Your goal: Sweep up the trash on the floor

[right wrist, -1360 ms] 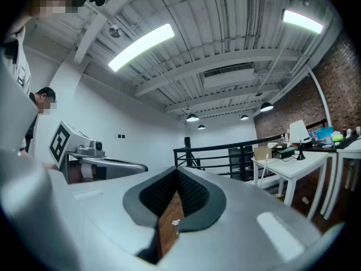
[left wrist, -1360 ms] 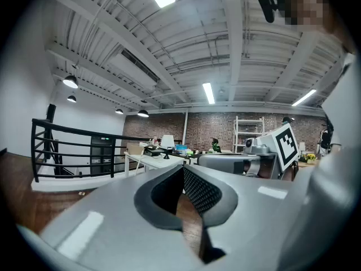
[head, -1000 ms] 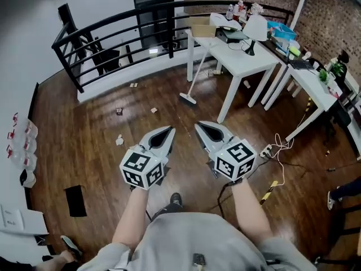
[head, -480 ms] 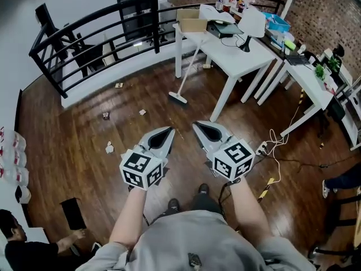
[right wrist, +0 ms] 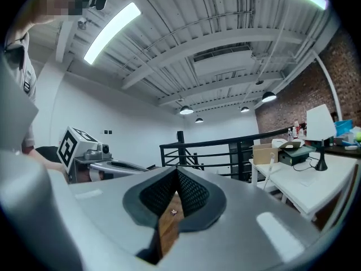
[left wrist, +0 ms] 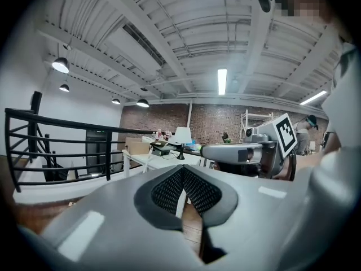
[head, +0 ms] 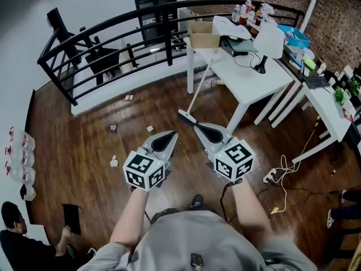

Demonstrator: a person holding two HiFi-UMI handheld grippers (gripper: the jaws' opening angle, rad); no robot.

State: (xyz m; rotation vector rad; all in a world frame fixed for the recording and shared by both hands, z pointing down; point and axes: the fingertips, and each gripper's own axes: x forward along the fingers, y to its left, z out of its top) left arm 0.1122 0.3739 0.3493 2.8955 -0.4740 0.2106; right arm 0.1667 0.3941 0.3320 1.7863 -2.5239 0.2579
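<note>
Sweeping has not begun. The left gripper (head: pixel 162 143) and right gripper (head: pixel 210 134) both have their jaws closed on nothing. The broom (head: pixel 194 89) leans untouched against the table (head: pixel 237 78) edge, its head on the floor (head: pixel 79 145). Trash scraps (head: pixel 114 161) lie scattered across the floor's left half — none gathered.

Two grippers (head: pixel 171 134) (head: pixel 199 126), one broom (head: pixel 197 92), perhaps four trash scraps (head: pixel 129 97) (head: pixel 113 128) (head: pixel 150 129) (head: pixel 114 162), two white tables (head: pixel 256 78) (head: pixel 330 103), one lamp (head: pixel 269 41)

Bare floor (head: pixel 73 143) ahead, broom (head: pixel 196 97) (table (head: pixel 248 75) beside)
</note>
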